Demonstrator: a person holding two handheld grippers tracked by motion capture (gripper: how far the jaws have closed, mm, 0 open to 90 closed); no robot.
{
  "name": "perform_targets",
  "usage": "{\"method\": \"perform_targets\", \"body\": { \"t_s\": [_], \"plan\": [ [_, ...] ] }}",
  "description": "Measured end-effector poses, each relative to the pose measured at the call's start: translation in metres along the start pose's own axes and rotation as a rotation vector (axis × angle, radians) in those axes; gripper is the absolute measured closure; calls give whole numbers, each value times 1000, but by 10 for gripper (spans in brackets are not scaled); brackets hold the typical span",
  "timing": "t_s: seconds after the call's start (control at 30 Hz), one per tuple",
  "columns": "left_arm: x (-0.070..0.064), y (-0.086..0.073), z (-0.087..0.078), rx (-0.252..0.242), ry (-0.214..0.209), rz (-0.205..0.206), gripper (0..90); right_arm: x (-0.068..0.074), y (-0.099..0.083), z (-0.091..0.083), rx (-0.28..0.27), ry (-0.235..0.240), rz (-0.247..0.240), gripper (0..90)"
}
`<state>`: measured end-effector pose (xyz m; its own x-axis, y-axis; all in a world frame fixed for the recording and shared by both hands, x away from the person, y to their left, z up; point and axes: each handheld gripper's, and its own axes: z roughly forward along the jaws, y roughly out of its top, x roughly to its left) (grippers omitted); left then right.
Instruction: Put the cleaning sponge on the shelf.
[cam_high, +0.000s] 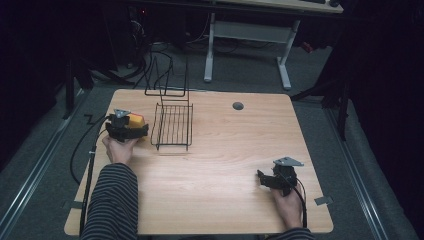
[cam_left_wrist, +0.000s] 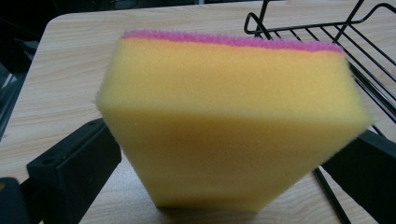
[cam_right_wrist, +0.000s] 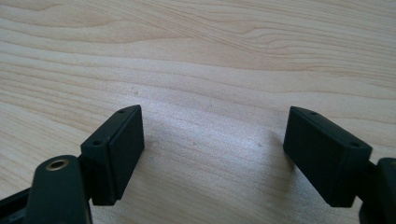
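My left gripper (cam_high: 131, 126) sits at the left side of the wooden table (cam_high: 225, 165), held in my left hand (cam_high: 119, 149), and it is clamped on a yellow sponge (cam_left_wrist: 233, 126) with a pink scouring layer (cam_left_wrist: 233, 41) along its far edge. In the left gripper view the sponge stands between my two black jaws, one pressing its lower left flank and the other its lower right; the foam bulges past both. The sponge is held clear of the tabletop at its near end; whether its far end touches wood I cannot tell. Just beside it, to the right, is a black wire rack (cam_high: 173, 126), its flat grid resting on the table and its upright wire frame rising at the far end. In the left gripper view a corner of that rack (cam_left_wrist: 327, 32) lies close behind and to the right of the sponge; the two appear apart, not touching.

My right gripper (cam_high: 264, 180) is near the table's right front edge, held in my right hand (cam_high: 287, 199), well apart from rack and sponge. Its jaws stand wide apart with nothing between them; the right gripper view shows bare wood grain (cam_right_wrist: 210, 84) in the gap. A grey three-cornered plate (cam_high: 288, 161) tops this gripper.

A small dark round grommet (cam_high: 238, 106) marks the table's far side.
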<state>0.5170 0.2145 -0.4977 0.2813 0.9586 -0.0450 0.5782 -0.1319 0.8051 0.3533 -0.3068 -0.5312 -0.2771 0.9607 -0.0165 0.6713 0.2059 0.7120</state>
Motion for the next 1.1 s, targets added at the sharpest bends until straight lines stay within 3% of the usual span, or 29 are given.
{"method": "perform_targets", "body": {
  "t_s": [0.5, 0.73, 1.1],
  "plan": [
    [1, -3, 6, 1, -17, -1, 151, 0, 0, 0, -1, 0, 0, 206],
    [0, -3, 6, -1, -12, 20, 214, 0, 0, 0, -1, -1, 0, 206],
    [0, -3, 4, -8, -21, 24, 233, 1, 0, 0, -1, -1, 1, 206]
  ]
}}
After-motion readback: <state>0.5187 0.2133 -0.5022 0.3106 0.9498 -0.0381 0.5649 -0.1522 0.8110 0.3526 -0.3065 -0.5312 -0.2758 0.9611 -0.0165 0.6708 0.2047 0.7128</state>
